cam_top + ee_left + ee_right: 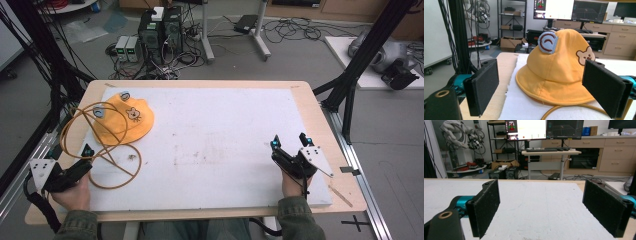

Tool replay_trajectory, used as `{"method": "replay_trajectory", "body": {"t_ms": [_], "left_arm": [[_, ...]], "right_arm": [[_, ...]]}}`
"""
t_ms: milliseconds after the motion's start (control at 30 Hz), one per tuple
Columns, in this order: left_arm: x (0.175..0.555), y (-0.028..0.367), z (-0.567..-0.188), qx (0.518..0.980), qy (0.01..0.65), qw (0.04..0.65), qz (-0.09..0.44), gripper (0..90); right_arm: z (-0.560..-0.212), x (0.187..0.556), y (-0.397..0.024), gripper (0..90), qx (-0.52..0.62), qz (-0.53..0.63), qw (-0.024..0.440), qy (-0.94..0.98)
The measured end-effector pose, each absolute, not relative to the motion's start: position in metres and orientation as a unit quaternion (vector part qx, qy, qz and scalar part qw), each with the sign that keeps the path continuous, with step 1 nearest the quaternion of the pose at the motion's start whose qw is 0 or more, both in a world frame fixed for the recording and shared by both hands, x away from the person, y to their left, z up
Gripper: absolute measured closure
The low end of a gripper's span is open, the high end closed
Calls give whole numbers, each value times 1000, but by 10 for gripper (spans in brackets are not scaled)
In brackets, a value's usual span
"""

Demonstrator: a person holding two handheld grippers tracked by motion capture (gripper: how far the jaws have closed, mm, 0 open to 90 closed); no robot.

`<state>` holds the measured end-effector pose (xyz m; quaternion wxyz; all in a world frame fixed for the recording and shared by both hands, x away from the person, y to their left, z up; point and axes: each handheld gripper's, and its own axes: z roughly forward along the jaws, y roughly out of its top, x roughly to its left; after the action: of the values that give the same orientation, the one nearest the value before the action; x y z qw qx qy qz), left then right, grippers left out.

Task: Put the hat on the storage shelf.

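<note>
A yellow bucket hat with a bear patch and blue ear patches lies at the far left of the white mat. A tan rubber tube loops around it and toward the front. My left gripper rests at the front left, open, pointing at the hat. In the left gripper view the hat sits a short way beyond the open left gripper, with the tube curving below its brim. My right gripper stands open at the front right over bare mat; the right gripper holds nothing.
The mat covers a wooden table with black frame posts at both sides. Computers and cables sit on the floor beyond the far edge. A desk with monitors stands farther back.
</note>
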<state>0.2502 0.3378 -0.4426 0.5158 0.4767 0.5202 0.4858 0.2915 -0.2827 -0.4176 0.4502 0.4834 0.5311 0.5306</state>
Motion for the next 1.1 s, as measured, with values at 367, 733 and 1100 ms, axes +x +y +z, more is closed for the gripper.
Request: {"method": "replay_trajectory", "body": {"t_ms": [367,733,1100], "left_arm": [[250,339,-443,476,522,516,485,142],[249,338,-443,477,521,519,482,142],[247,341,-443,470,525,521,482,142]], "right_arm": [[-418,292,-282,142,485,530,449,532],[-413,295,-281,141,485,539,434,535],[-388,312,-260,141,450,556,401,572]]}}
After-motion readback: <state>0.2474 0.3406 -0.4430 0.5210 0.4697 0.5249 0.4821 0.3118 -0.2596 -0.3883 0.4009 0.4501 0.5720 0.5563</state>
